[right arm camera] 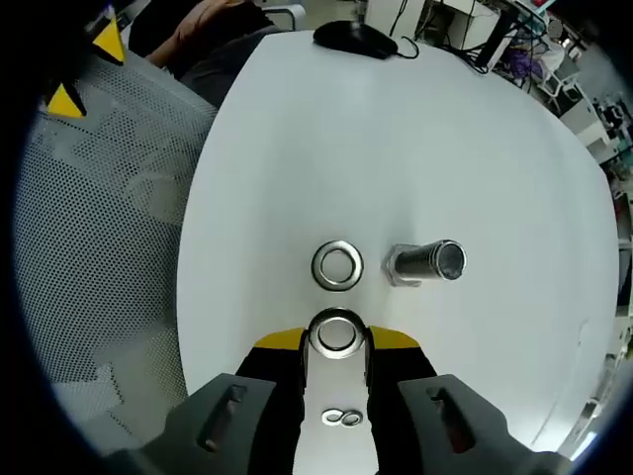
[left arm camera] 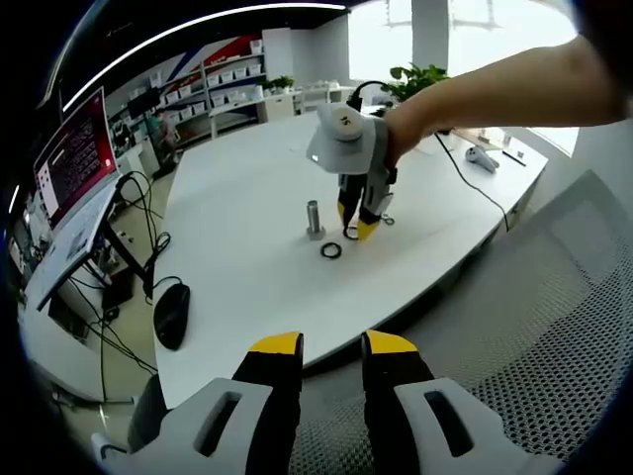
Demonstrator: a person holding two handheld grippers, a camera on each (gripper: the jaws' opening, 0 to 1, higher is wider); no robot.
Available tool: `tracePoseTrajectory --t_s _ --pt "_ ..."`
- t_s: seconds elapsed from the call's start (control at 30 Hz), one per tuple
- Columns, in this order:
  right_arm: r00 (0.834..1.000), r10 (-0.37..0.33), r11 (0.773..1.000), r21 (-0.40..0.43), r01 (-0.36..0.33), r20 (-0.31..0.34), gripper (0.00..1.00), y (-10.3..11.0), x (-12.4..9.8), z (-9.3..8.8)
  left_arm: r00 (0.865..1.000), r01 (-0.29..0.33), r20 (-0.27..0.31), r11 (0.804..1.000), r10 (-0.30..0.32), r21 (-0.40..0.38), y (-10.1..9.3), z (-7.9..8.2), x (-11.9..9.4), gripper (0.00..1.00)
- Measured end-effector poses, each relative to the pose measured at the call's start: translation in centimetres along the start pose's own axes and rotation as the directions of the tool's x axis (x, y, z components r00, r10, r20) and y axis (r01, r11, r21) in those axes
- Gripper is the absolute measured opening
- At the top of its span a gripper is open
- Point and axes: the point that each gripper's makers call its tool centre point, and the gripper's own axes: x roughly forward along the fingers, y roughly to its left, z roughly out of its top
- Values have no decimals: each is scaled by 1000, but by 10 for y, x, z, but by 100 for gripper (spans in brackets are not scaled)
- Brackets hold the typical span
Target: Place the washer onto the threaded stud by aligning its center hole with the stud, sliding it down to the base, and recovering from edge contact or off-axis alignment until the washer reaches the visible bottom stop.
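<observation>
One washer (right arm camera: 335, 333) lies flat between right tool (right arm camera: 336, 341) tips.

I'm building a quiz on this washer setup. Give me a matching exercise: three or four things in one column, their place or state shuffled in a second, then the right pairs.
Things:
1. washer
2. second washer
3. threaded stud
4. computer mouse

Place or state:
A. standing upright on the table, nothing on it yet
B. between the right gripper's yellow fingertips
C. near the table edge by the cables
D. lying flat on the table beside the stud

Pairs: 1-B, 2-D, 3-A, 4-C
</observation>
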Motion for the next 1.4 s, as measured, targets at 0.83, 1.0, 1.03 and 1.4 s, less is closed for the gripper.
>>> tracePoseTrajectory --t_s 0.83,1.0,1.03,1.4 --pt "993 -92 995 -35 95 75 23 -27 -49 39 1000 22 15 1000 -22 13 -4 2 -2 24" --pt "994 -84 996 -31 87 67 23 -32 -46 46 998 53 16 999 -53 10 -6 1 -1 23" --pt "994 -85 996 -32 87 66 23 -35 -45 47 998 56 15 998 -56 12 -7 1 -1 23" --pt "998 -60 997 -46 61 14 23 -41 -37 49 991 128 49 991 -127 -24 -17 5 -3 21"
